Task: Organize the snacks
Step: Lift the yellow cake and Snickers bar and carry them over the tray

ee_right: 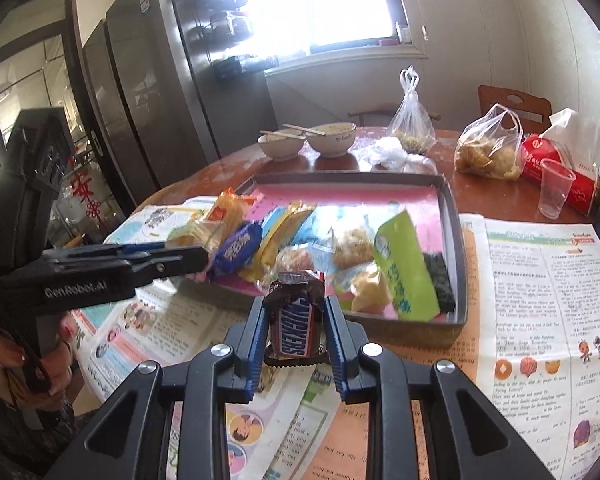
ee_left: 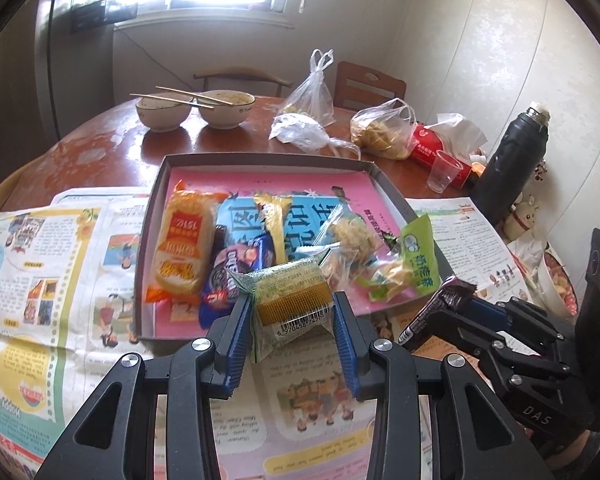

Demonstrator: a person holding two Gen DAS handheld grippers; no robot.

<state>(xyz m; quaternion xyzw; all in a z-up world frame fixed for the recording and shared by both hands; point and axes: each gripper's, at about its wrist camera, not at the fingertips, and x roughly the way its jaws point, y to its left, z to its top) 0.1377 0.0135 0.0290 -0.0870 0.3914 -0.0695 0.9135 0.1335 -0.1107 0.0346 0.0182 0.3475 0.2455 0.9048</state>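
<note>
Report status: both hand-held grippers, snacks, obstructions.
Left hand-held gripper shut on green-wrapped pastry. Right hand-held gripper shut on Snickers bar. Both near tray front edge. Nothing in the way.

A tray point(ee_left: 158, 184) sits on newspapers point(ee_left: 60, 264) on a table point(ee_left: 112, 136), with snack packets point(ee_left: 182, 248) lying side by side in it. Behind the tray stand two bowls point(ee_left: 164, 114) with chopsticks point(ee_left: 172, 100) across them, and to their right two plastic bags point(ee_left: 384, 130), a tissue pack point(ee_left: 432, 146), a cup point(ee_left: 444, 170) and a flask point(ee_left: 512, 160) at the far right. Before the tray's near edge, the left gripper point(ee_left: 294, 312) holds a wrapped cake point(ee_left: 292, 292), and to its right the right gripper point(ee_right: 294, 320) holds a Snickers bar point(ee_right: 294, 330).
</note>
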